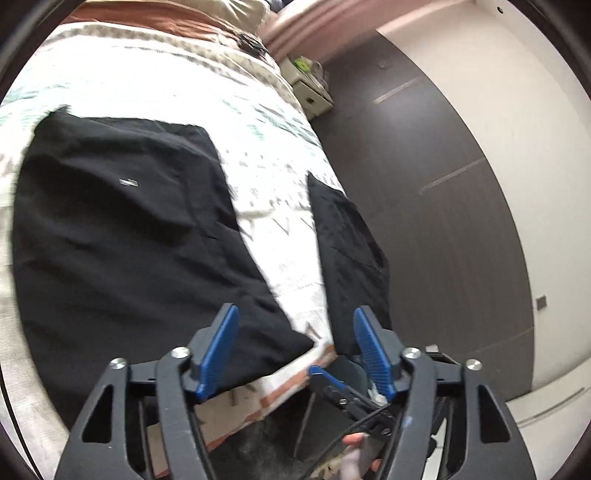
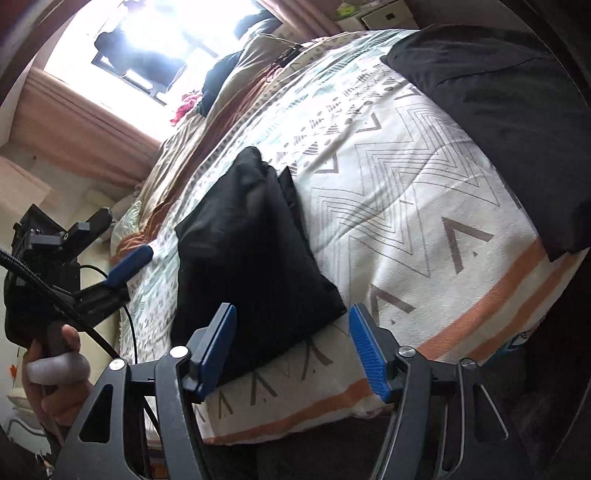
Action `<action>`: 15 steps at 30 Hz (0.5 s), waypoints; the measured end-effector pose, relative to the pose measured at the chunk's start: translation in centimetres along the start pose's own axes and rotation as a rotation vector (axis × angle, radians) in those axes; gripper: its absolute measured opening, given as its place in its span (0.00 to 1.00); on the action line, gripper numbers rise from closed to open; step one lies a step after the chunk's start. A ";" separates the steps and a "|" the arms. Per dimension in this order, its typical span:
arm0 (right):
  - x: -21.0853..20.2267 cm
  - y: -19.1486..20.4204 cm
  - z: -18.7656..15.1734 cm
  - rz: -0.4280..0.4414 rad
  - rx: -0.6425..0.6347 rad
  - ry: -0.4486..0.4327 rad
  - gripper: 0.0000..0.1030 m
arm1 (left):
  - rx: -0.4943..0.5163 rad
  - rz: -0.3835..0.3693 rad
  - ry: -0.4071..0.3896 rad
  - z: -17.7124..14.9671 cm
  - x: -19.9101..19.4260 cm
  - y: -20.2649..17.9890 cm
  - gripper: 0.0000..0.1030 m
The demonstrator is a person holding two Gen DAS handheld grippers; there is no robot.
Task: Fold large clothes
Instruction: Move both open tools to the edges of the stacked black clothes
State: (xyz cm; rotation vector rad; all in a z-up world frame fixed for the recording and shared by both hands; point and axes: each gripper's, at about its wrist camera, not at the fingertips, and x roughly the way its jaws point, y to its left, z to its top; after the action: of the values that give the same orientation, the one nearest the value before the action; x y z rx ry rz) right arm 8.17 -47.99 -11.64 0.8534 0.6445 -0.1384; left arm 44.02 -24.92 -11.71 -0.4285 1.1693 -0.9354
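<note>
We hold both claws, left claw (image 1: 295, 350) and right claw (image 2: 291, 350), open and empty above the bed (image 2: 406, 184), the right nearer the folded black garment (image 2: 251, 251) lengthwise ahead.

The left wrist view looked down from above the foot of the bed (image 1: 280, 206), along its own fingers (image 1: 218, 354), facing up the bed's length toward the pillows (image 1: 236, 14) and a nightstand (image 1: 310, 92), with the floor (image 1: 424, 221) on its right. The right wrist view sat low and near the same bed edge (image 2: 406, 221), facing across the quilt toward the window (image 2: 147, 40). Both views shared the quilt and two dark garments: the large one (image 1: 122, 229) (image 2: 509, 122) and the small one (image 1: 351, 266) (image 2: 251, 258). Each view caught the other gripper: the right (image 1: 343, 391), the left (image 2: 129, 266).
</note>
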 end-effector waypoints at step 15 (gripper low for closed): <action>4.4 4.6 2.5 0.036 -0.083 0.062 0.70 | -0.242 0.184 -0.216 -5.3 -13.0 12.4 0.65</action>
State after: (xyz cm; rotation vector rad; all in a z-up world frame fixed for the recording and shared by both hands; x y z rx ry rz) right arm 14.57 -46.16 -10.03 0.7907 0.6884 -0.0525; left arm 42.96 -6.52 -14.92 -0.5906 1.1057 -0.5753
